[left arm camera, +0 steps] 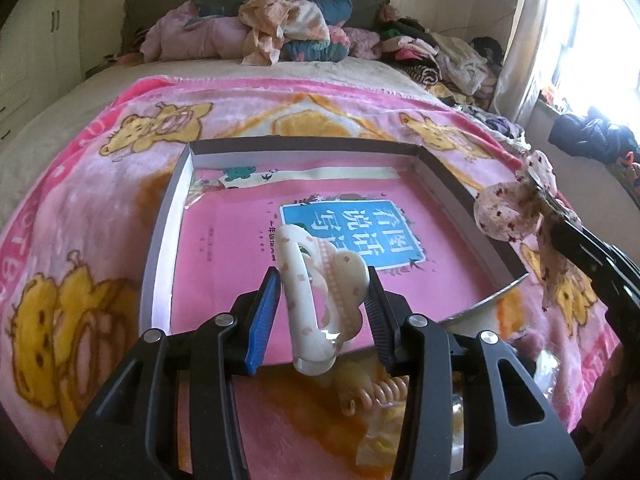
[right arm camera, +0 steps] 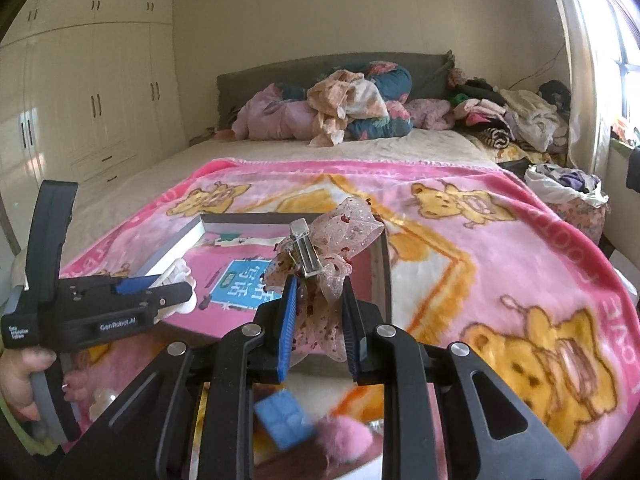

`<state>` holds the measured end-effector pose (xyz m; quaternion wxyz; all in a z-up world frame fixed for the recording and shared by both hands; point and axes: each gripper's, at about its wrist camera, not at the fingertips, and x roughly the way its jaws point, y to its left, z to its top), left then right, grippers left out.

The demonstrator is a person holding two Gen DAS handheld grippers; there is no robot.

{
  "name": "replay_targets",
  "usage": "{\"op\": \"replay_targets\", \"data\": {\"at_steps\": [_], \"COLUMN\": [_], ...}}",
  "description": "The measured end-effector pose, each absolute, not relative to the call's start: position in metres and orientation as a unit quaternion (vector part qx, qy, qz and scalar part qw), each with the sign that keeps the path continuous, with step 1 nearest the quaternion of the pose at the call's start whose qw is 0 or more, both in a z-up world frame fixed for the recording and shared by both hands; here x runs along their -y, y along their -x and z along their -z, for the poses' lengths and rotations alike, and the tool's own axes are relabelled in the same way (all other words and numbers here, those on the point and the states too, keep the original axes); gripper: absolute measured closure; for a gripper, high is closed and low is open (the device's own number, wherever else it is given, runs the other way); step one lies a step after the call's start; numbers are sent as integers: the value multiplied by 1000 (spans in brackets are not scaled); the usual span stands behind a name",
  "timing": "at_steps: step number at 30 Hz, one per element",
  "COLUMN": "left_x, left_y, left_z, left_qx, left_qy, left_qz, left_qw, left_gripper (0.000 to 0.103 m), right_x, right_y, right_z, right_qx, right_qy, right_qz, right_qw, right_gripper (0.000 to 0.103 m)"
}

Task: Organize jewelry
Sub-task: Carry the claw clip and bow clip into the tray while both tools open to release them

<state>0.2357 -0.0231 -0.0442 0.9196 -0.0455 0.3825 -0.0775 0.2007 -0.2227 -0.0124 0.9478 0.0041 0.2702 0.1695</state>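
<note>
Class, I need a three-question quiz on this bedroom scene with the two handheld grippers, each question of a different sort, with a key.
1. True or false: the left gripper is shut on the cream hair claw.
2. The right gripper holds: A) a bracelet, B) the pink ribbon bow clip, C) nothing.
3. Fill in: the pink book lies inside the shallow ____ on the blanket.

Key: 1 true; 2 B; 3 box.
</note>
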Motion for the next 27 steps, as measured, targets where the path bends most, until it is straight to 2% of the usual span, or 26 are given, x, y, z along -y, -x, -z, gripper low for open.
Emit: {"op": "replay_targets", "data": {"at_steps": [18,23,27], "left_x": [-3,-5,-5], "left_y": [-264,-264,-261], "left_z": [66,66,65], "left_qx": [-415,-411,-408], "left_qy": [47,48,48], "left_qz": [42,40,38], "left_qw": [908,910,911], "left_gripper": [71,71,70], "right_x": [203,204,208], "right_y": [-266,-267,-265], "right_z": [45,52,51], "right_qx": [-347,-353,-347], "right_qy": [0,2,2], "right_qz": [-169,-161,-153], "right_qw": [923,922,925], "right_gripper": [80,70,51]}}
